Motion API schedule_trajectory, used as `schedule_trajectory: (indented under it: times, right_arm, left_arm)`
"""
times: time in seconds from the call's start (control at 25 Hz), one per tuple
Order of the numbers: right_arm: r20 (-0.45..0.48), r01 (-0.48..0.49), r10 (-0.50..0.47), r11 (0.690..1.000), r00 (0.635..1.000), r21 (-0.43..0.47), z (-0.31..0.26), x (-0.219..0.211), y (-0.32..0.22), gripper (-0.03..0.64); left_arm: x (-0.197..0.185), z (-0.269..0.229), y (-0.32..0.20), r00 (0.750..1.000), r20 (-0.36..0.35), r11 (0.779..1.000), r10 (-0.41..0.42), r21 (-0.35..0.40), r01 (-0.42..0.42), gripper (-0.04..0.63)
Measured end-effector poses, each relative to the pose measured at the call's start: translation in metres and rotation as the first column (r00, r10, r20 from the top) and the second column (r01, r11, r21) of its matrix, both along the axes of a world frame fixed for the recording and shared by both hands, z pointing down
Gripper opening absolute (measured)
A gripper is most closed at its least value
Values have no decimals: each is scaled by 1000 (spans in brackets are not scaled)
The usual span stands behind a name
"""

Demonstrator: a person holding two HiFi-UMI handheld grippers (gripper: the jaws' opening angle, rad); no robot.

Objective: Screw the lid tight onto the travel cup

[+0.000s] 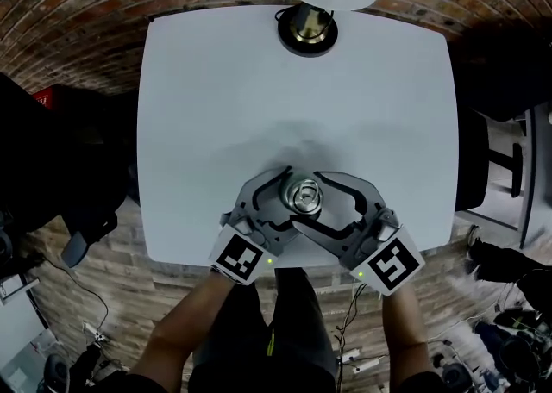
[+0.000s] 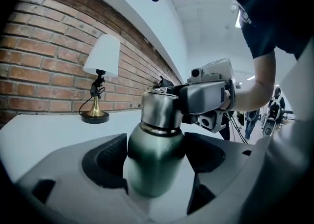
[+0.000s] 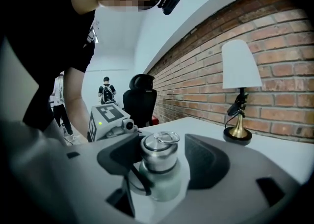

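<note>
A green metal travel cup [image 1: 304, 196] with a silver lid stands upright near the front edge of the white table [image 1: 216, 98]. My left gripper [image 1: 293, 199] comes in from the left. In the left gripper view its pads flank the cup's green body [image 2: 154, 161] very closely, and I see no squeeze. My right gripper [image 1: 312, 200] comes in from the right at lid height. In the right gripper view the silver lid [image 3: 159, 152] with its ring sits between wide jaws, with a gap on the right side. Both grippers are open around the cup.
A brass lamp [image 1: 308, 25] with a white shade stands at the table's far edge, by the brick wall. A black office chair [image 3: 140, 100] and a standing person [image 3: 105, 93] are off to the side. Cables lie on the floor below the front edge.
</note>
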State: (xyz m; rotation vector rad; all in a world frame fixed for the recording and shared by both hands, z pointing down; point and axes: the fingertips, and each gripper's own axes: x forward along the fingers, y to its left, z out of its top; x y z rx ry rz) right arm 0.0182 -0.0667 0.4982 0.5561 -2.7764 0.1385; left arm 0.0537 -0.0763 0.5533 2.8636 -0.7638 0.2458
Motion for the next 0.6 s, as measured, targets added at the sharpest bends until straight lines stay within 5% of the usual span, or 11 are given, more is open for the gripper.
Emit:
schedule_trajectory:
  times: [0.32, 0.6]
  right_arm:
    - [23, -13, 14, 1000, 1000, -24, 6, -5, -2, 267]
    - [74, -264, 262, 964, 962, 31, 0, -2, -7, 261]
  left_arm:
    - [0, 0, 0, 1000, -9, 1000, 4, 18, -4, 353]
    - [0, 0, 0, 1000, -10, 1000, 2, 22, -2, 353]
